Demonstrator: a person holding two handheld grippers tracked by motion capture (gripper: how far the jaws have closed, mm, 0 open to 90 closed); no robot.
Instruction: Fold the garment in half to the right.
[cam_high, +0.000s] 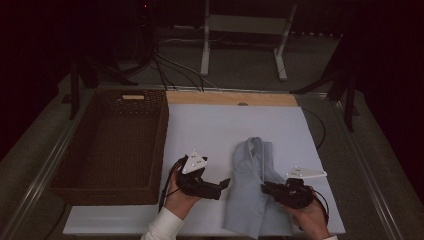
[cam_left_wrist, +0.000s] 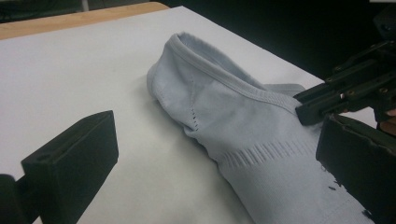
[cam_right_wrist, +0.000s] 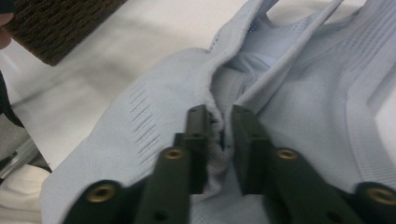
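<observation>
My right gripper (cam_right_wrist: 219, 135) is clenched on a bunched fold of the pale blue garment (cam_high: 255, 190); in the right gripper view the cloth is pinched between the two black jaws, though the pads themselves are buried in fabric. The garment lies crumpled on the white mat (cam_high: 215, 125), toward its near right part, with its lower hem running out of the high view at the bottom edge. My left gripper (cam_left_wrist: 215, 158) is released, jaws wide apart (one at the garment's edge, the other over bare mat), and whether the far jaw touches cloth I cannot tell. The wicker basket (cam_high: 112, 145) sits to the left of the mat, its interior dark and hard to read. The room behind is mostly lost in shadow.
</observation>
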